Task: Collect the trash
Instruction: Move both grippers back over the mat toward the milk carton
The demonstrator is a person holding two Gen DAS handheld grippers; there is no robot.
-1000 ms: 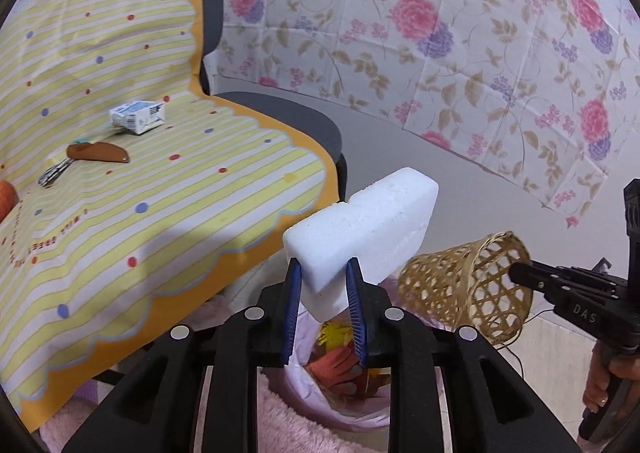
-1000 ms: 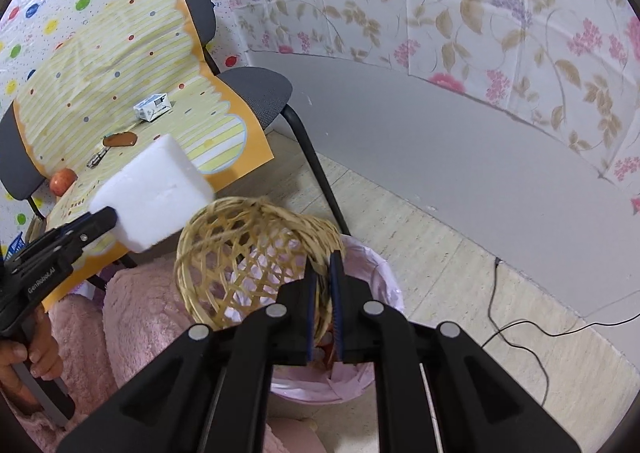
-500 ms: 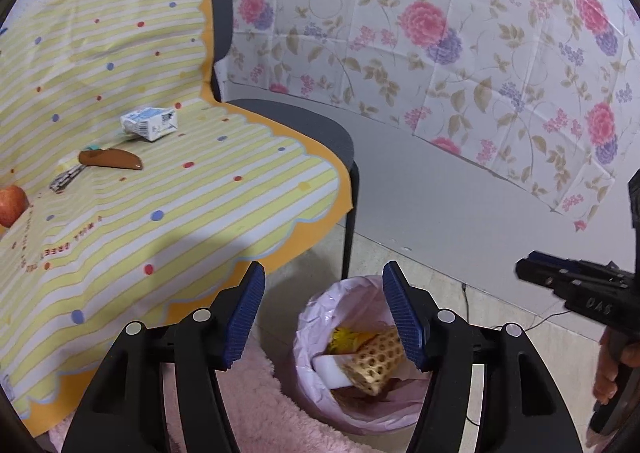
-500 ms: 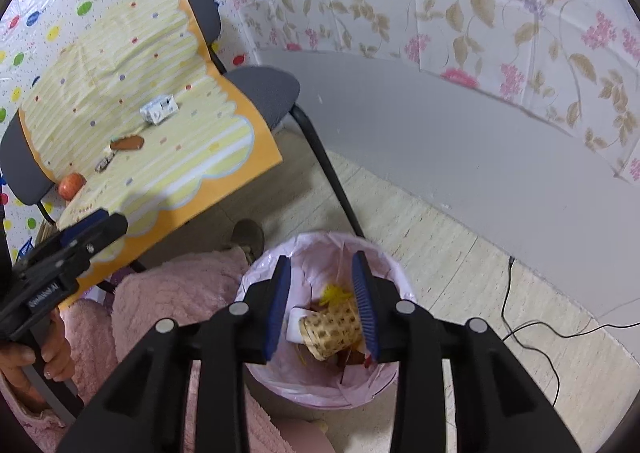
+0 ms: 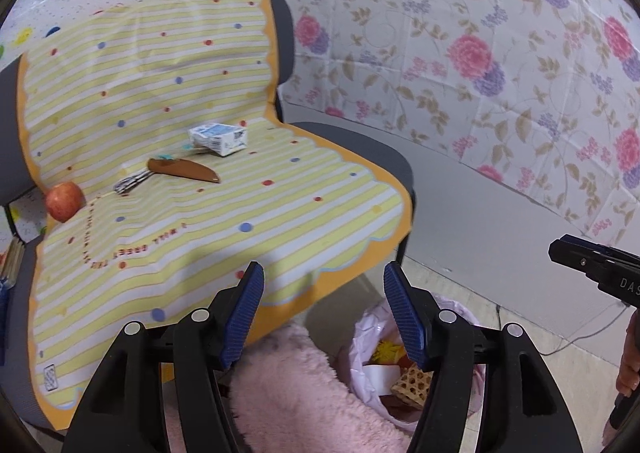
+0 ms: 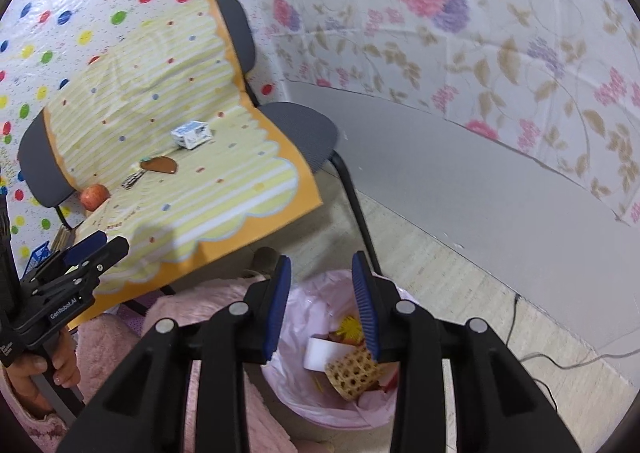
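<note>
Below and just ahead of the right gripper (image 6: pixel 322 307): a pink-lined trash bin (image 6: pixel 288 385), holding a white foam block (image 6: pixel 320 353), a small woven basket (image 6: pixel 354 373) and some yellow and red scraps. Jaws parted, nothing between the pads, bin contents showing through the gap; probably hovering here because the bin is the drop point.

Beneath the left gripper (image 5: pixel 324 317), toward its right finger: the same bin (image 5: pixel 362 349), partly hidden by the black finger. Jaws wide apart and empty, aimed more at the hanging edge of the yellow striped cloth (image 5: pixel 200 221) than at the bin, likely lining up for another pickup.

Farther ahead and up-left of both grippers, on the cloth-draped chair (image 5: pixel 360 141): a small blue-and-white carton (image 5: pixel 218 137), a brown peeler-like tool (image 5: pixel 182 169) with a metal end, and a red apple (image 5: pixel 64 200), all well apart from the fingers. Carton lying on its side, looking like the most obvious trash left; apple and tool uncertain as trash.

Close under both grippers: pink fuzzy fabric (image 5: pixel 288 393), seemingly the person's clothing.
</note>
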